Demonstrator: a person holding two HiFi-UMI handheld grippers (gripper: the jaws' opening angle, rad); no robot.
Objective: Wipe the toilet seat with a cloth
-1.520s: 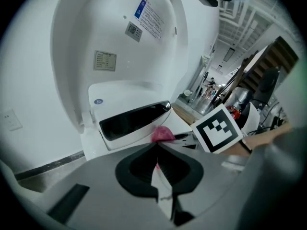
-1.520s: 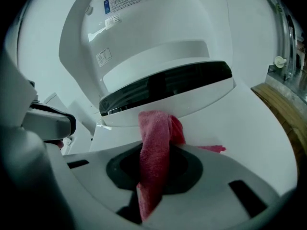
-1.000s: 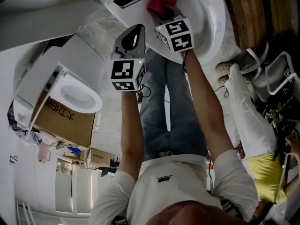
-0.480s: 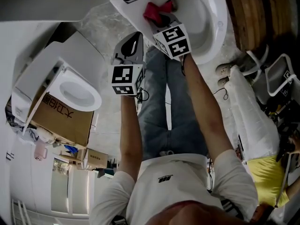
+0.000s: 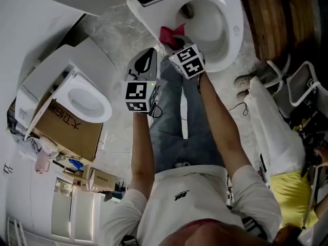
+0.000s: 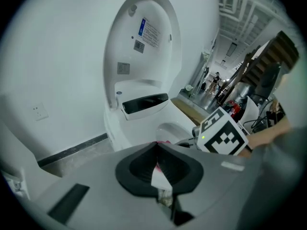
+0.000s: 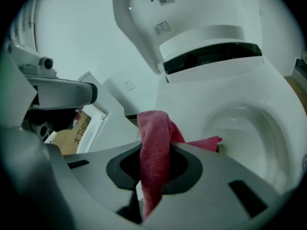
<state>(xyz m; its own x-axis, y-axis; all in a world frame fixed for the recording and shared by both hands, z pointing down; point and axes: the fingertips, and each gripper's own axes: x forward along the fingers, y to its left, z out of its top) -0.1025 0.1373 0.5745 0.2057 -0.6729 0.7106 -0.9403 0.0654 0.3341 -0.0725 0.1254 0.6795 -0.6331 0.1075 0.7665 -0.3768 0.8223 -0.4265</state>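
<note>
The white toilet's seat (image 5: 233, 32) rings the bowl at the top of the head view, and its lid (image 6: 144, 42) stands raised. My right gripper (image 5: 176, 41) is shut on a red cloth (image 5: 170, 34), which lies on the seat's near left rim. In the right gripper view the cloth (image 7: 156, 128) hangs folded between the jaws of the right gripper (image 7: 153, 152), with the seat (image 7: 192, 104) and bowl (image 7: 249, 128) just beyond. My left gripper (image 5: 148, 55) hovers beside the toilet, apart from it. The left gripper (image 6: 156, 147) is shut and holds nothing I can make out.
A second toilet (image 5: 84, 104) rests on a cardboard box (image 5: 66, 135) at the left. Right of the toilet are wooden flooring (image 5: 277, 14), a shoe (image 5: 246, 76) and a white chair (image 5: 305, 86). A person in yellow (image 5: 292, 188) is at the right edge.
The right gripper has drawn the red cloth along the seat rim, away from the lid and toward me. The left gripper has hardly moved.
</note>
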